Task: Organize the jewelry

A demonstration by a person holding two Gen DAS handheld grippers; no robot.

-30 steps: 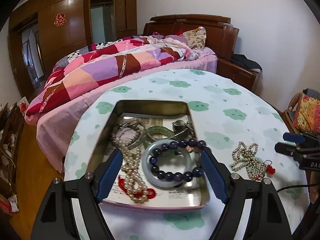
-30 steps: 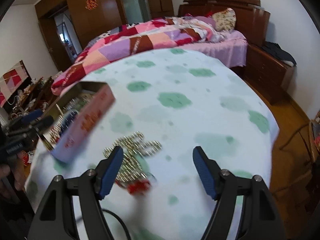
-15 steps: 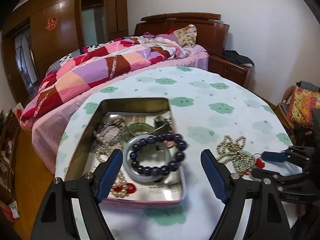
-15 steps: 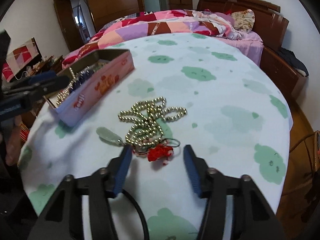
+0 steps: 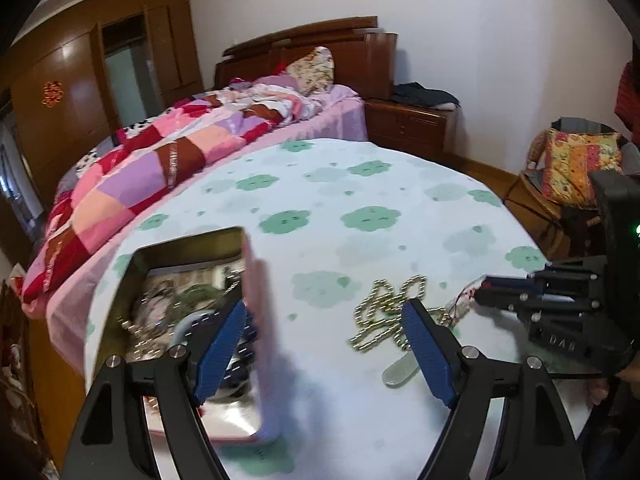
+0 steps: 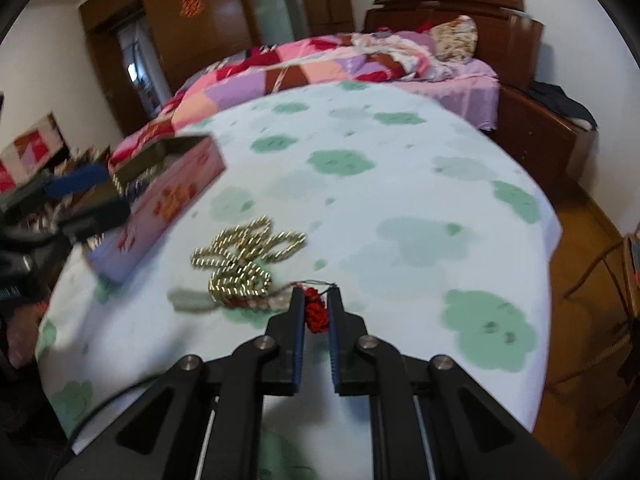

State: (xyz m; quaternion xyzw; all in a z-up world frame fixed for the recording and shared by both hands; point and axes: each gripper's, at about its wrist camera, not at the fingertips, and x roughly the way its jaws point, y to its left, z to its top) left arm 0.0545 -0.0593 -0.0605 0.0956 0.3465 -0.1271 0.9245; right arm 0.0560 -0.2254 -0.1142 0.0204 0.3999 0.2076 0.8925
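A gold-coloured bead necklace [image 6: 244, 252] lies bunched on the cloud-print tablecloth, with a pale green pendant [image 6: 188, 300] and a red knot [image 6: 316, 312] at its near end. My right gripper [image 6: 316, 296] has its jaws closing tight, both pads pressing on the red knot. In the left wrist view the necklace [image 5: 384, 312] lies just beyond my open left gripper [image 5: 324, 308], which holds nothing and hovers between it and the pink tin [image 5: 256, 320]. The right gripper [image 5: 492, 286] reaches in from the right. Inside the tin, blurred, are a grey bangle [image 5: 188, 322] and other jewelry.
The round table [image 5: 360, 184] fills the middle, with a bed [image 5: 180, 148] and its patchwork quilt just behind. A wooden nightstand [image 5: 408, 128] stands at the back right, a chair with a patterned cushion [image 5: 580, 168] at the right.
My right gripper has shut on the necklace's red knot; it was open a second ago. My left gripper has swung right, from over the tin towards the necklace.
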